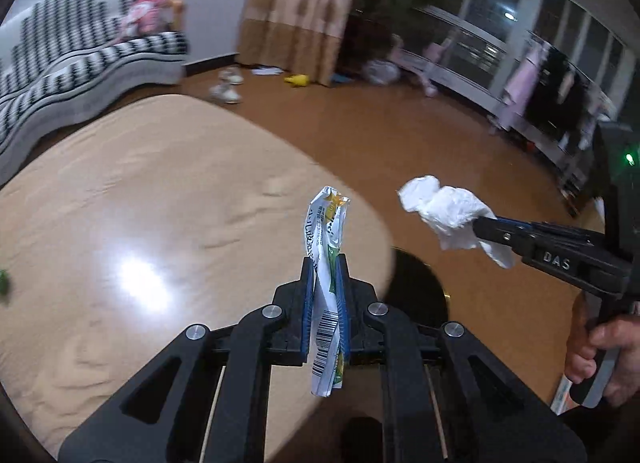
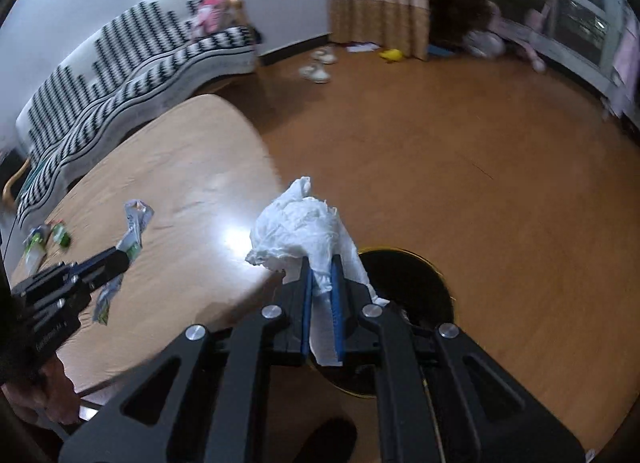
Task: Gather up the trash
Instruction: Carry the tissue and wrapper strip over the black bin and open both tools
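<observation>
We are in the carry step of trash collection: both tools are loaded and positioned near the bin, with the drop not yet made. The left gripper (image 1: pixel 325 263) is clamped on a crumpled printed wrapper (image 1: pixel 326 287), which stands upright between the blue pads and projects above and below them. The right gripper (image 2: pixel 321 263) is clamped on a wad of white tissue (image 2: pixel 300 227), with loose folds spilling over the fingertips. In the left wrist view, the right gripper appears at about 3 o'clock, with the person's hand (image 1: pixel 600 351) on its grip. The wooden table (image 1: pixel 140 191) fills the 9 o'clock side of both views. The round black bin (image 2: pixel 416 283), with a gold rim, sits on the floor just off the table edge, at about 5 o'clock from the tissue in the right wrist view; in the left wrist view it shows at about 4 o'clock from the wrapper. We judge that the next move calls for bringing each load squarely over the bin mouth, then parting the jaws so the item falls clear. The tissue may cling to the pads. Further wrappers (image 2: pixel 44 243) remain on the table at 9 o'clock in the right wrist view, so more pick-ups are required.
</observation>
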`<state>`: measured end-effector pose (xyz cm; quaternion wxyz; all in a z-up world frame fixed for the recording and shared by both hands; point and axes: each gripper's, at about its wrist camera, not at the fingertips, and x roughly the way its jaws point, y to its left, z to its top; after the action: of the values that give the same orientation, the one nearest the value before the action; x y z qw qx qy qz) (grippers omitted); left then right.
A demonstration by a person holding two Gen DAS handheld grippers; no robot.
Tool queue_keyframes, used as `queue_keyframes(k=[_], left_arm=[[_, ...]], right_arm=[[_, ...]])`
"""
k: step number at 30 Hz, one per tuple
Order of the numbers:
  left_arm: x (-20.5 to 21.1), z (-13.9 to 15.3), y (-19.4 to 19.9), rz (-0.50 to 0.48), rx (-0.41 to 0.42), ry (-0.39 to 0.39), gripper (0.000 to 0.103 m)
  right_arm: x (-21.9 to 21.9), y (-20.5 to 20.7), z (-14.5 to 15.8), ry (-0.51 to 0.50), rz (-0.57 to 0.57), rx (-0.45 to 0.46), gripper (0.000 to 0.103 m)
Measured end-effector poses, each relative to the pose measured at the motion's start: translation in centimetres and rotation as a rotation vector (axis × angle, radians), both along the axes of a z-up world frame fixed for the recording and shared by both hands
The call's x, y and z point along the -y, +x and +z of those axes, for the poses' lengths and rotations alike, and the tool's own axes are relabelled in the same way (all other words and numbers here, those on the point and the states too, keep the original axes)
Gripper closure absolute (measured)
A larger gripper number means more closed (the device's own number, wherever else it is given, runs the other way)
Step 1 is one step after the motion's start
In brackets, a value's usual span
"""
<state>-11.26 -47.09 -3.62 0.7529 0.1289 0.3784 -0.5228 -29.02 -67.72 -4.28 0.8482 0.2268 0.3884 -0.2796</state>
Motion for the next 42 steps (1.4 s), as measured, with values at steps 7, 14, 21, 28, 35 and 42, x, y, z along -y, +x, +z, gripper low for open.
queue_keyframes(k=[7,14,21,28,35,42], left_arm=[[4.2,-2.0,-3.9,-0.102,-0.024,0.023,0.093],[6.1,-3.1,-4.3,-0.139,-0.04,0.038,0.093],[7.5,-3.8,-4.7,-0.144,-0.047,0.049,0.093],[8.4,-4.3,-5.4,-0.156,-0.054,0.058,0.093],[9.5,-5.3,-5.9,-0.168,-0.065,0.075,0.093],[11.0,-6.2,-6.4,-0.193,-0.064,0.084,0.087]], right_arm=[[2.8,-3.0,-2.9,0.054,-0.069,-0.081,0.094],[4.0,-3.9,-4.6,0.098,-0.087,-0.11,0.094],[4.7,-3.7,-5.1,0.127,-0.093,-0.108,0.094],[5.4,-4.2,-4.6,0.117,-0.123,-0.064,0.02],[6.1,-5.0,-4.0,0.116,-0.147,-0.043,0.021],[6.3,-5.6,-3.4,0.11,-0.161,-0.03,0.021]])
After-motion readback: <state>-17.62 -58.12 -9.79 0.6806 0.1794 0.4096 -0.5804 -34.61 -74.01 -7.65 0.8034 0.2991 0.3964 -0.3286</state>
